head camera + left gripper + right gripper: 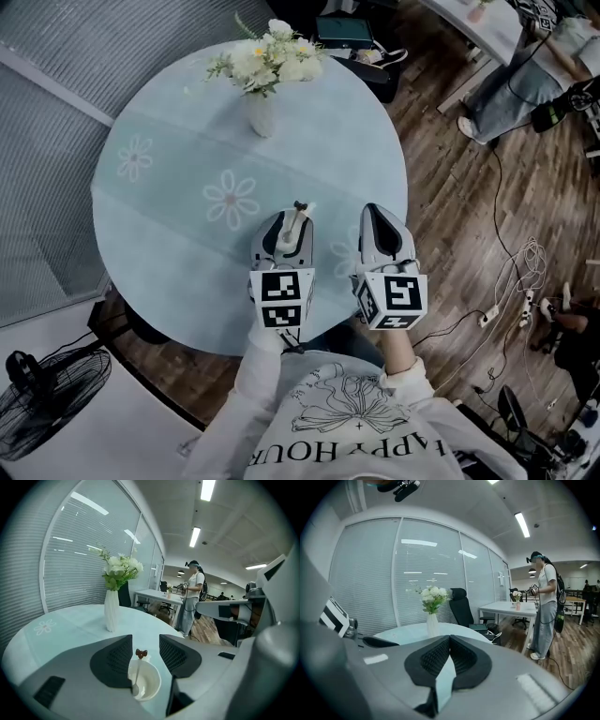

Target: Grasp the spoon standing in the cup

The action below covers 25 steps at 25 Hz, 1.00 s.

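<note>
The left tongs (145, 640) stand wide open over the near part of the round, pale blue worktop (178, 159). The white cup (149, 681) sits just below and between their two dark ribbed pads (117, 660). The spoon (138, 670) stands in that cup. Its bowl rests low on the cup's left inner side, and its thin white handle leans toward the far rim, ending in a small dark brown ornament. That ornament rises into the gap between the pads, and neither pad touches it, so the left tongs hold nothing.

In the head view the cup and spoon show only as a pale shape and a dark tip at the front of the left tongs, close to the worktop's near edge.

The right tongs (449, 641) hover just to the right of the left pair. Their pads are closed tip to tip with nothing between them — only a sliver of worktop shows through lower down.

At the far side of the worktop stands a white vase (262, 112) with white flowers (267, 58), well apart from the cup. Pale daisy prints mark the surface.

Beyond the worktop are slatted glass walls, a black office chair (461, 606) and a white desk (511, 607). A person (543, 611) stands on the wooden floor (469, 206). A black fan (52, 389) stands on the floor to the near left.
</note>
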Tool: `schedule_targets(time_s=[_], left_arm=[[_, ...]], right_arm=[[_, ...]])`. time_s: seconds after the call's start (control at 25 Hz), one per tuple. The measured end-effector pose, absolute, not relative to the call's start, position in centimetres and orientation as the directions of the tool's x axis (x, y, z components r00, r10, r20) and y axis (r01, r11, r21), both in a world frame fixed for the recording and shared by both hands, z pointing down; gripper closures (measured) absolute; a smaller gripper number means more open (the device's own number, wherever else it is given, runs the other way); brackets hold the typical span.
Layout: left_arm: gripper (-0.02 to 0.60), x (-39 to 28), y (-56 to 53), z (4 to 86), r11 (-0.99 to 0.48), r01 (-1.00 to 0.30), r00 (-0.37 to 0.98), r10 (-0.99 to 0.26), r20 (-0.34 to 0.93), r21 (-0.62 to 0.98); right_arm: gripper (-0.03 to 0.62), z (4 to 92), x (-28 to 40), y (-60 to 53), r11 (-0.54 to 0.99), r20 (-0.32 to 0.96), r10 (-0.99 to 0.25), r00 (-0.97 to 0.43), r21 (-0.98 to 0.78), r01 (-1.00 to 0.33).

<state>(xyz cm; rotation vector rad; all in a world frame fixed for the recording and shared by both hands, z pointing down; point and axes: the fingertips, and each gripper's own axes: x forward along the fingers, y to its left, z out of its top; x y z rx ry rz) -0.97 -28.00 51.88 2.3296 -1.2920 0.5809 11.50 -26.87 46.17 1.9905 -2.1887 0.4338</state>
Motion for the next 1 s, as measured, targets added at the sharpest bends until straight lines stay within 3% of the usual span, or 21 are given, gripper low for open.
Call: schedule_targets(time_s=[1.0], left_arm=[[0.408, 0.9, -30.1, 58.4, -0.52, -0.844, 0.466, -0.593, 0.657, 0.129]], right_arm=[[0.583, 50.3, 13.2, -26.8, 0.02, 0.395, -0.917, -0.057, -0.098, -0.995]])
